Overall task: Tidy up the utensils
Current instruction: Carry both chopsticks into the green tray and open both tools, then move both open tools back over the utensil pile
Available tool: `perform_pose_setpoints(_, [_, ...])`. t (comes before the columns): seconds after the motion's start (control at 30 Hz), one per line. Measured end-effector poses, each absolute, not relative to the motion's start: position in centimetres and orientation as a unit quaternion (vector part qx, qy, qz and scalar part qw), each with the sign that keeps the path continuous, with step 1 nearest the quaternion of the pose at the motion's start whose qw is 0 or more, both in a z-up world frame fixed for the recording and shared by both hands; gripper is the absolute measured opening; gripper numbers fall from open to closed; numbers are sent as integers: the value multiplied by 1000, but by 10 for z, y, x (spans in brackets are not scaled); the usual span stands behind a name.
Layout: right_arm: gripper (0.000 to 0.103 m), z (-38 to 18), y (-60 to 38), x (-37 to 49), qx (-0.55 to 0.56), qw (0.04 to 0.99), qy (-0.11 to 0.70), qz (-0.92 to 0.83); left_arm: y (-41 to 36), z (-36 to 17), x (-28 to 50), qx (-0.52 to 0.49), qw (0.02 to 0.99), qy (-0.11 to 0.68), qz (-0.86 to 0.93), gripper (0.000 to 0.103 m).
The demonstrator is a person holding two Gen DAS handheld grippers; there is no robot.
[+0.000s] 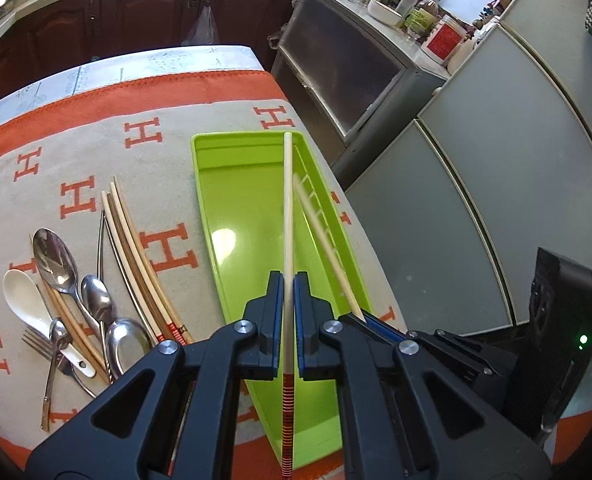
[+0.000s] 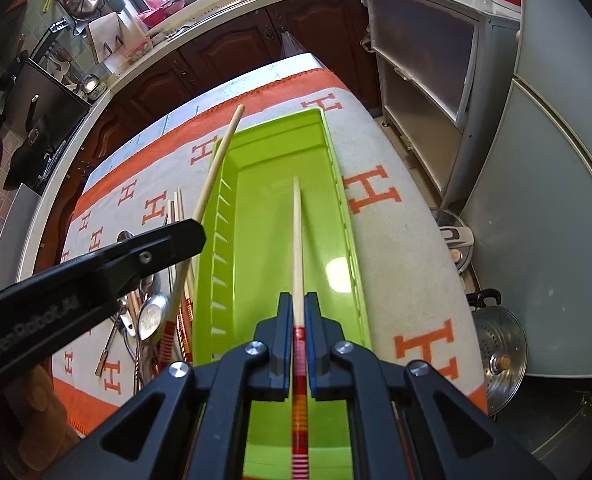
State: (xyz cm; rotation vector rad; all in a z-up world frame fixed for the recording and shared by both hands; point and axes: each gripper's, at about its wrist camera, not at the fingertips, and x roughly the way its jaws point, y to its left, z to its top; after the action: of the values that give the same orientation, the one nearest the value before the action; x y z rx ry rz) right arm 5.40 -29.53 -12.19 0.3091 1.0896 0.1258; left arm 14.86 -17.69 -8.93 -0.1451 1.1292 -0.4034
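Each gripper pinches one chopstick. The left gripper (image 1: 289, 280) has its jaws pressed together on a pale chopstick (image 1: 287, 200) that runs forward over the green tray (image 1: 239, 208). The right gripper (image 2: 298, 300) clamps its own chopstick (image 2: 297, 232) just above the red-striped handle end, with the tip pointing down into the tray's open floor.

These sticks are light, stiff and smooth. Held near one end, the long free length can swing or pivot in the pads, so a grip closer to the middle would steady them. They should drop without harm, though they may roll or bounce on the glossy plastic.

The tray is long and narrow with raised walls and ribbed slots along one side. A stick laid lengthwise should fit, while one turned across would catch the rim. In the left wrist view the right-hand stick is blurred, so its exact height over the tray is unclear.

The remaining utensils lie on the H-patterned cloth (image 1: 95, 152) beside the tray: more chopsticks (image 1: 135, 248), metal spoons (image 1: 55, 260), a white ceramic spoon (image 1: 25, 296) and a fork (image 1: 35, 342). The tray's far side sits close to the table edge, leaving little room there.
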Motion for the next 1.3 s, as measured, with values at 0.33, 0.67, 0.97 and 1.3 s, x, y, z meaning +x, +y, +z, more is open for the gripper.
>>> perform_pose_setpoints(0.33, [32, -122, -298, 51, 148, 838, 523, 48, -170, -109, 165, -80, 810, 557, -165, 11])
perform_pose_setpoints(0.67, [32, -117, -286, 38, 134, 839, 524, 63, -123, -75, 135, -72, 839, 521, -142, 42])
perform_pose_setpoints(0.97, [32, -115, -272, 27, 121, 839, 526, 75, -71, -58, 105, -49, 860, 498, -97, 42])
perform_pose_setpoints(1.3, [32, -109, -244, 16, 100, 840, 524, 100, -30, -65, 71, -39, 867, 494, -50, 42])
